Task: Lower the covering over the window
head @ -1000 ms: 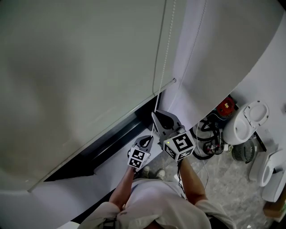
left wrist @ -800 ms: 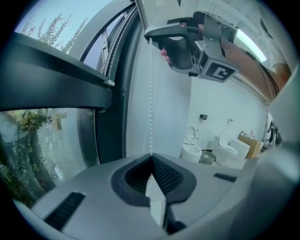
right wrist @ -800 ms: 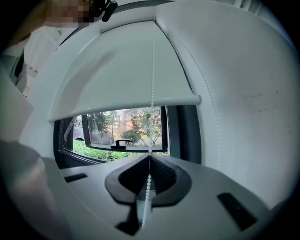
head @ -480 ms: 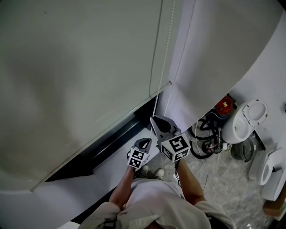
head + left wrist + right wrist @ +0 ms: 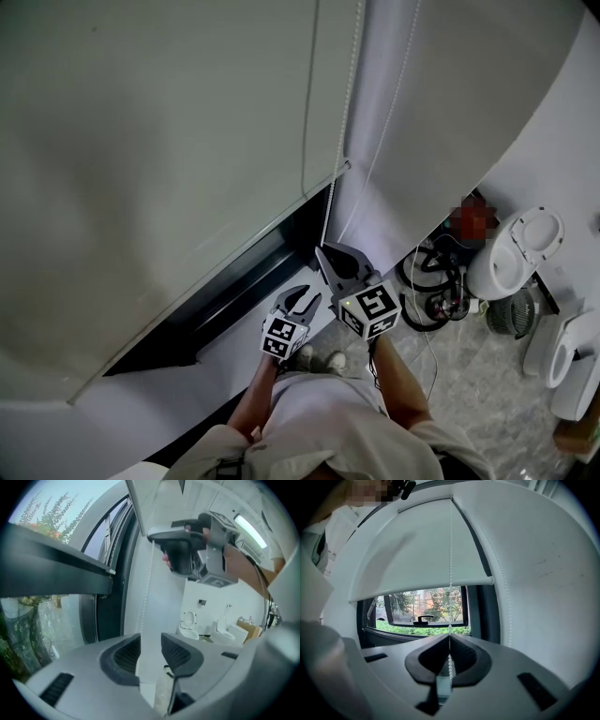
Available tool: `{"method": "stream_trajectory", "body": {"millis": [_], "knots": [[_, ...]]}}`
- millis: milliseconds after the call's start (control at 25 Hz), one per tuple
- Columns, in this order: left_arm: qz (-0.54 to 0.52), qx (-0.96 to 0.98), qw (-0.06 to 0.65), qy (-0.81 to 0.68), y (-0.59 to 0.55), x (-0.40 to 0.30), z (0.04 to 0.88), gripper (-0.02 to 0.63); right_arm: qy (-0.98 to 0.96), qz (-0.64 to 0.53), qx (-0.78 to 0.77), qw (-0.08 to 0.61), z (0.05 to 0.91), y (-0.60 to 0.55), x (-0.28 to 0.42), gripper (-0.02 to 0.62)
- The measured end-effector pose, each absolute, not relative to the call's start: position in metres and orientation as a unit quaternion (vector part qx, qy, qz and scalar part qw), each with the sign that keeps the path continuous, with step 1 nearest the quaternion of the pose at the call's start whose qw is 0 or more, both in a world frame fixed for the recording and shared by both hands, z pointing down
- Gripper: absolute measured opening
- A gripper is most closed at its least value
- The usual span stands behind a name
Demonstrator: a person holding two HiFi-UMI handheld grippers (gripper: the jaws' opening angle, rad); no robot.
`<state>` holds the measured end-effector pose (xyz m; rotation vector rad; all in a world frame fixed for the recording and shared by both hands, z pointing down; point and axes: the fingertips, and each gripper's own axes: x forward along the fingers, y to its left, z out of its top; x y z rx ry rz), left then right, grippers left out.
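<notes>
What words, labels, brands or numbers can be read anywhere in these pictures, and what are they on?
No readable text anywhere.
Marker cubes: black-and-white square patterns only, no letters or digits.
Roller blind: plain, no print.
Toilet: any brand mark is too small to make out.

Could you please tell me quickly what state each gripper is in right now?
Left gripper: open, jaws just opened; the white beaded pull chain hangs loose between them.
Right gripper: shut on that chain.
</notes>
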<state>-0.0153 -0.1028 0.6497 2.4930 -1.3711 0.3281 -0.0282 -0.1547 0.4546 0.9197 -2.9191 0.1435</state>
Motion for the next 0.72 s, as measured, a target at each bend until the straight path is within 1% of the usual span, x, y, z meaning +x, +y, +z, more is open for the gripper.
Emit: {"method": "stream_trajectory", "body": {"millis": [80, 160, 480, 720], "knots": [[0.103, 0.863, 0.126, -0.477, -0.101, -0.019, 0.623, 0.149, -0.952, 0.047, 0.299, 0.038, 0.455, -0.154, -0.027, -0.003], [0.092, 0.864, 0.108, -0.484, -0.099, -0.022, 0.591, 0.149, -0.953, 0.047, 0.297, 0.036, 0.454, -0.153, -0.025, -0.005], [0.045, 0.864, 0.039, -0.499, -0.111, -0.037, 0.465, 0.13, -0.953, 0.05, 0.297, 0.035, 0.453, -0.163, -0.024, -0.003], [0.019, 0.86, -0.015, -0.51, -0.116, -0.034, 0.392, 0.124, -0.953, 0.049, 0.296, 0.035, 0.448, -0.158, -0.021, -0.003]]}}
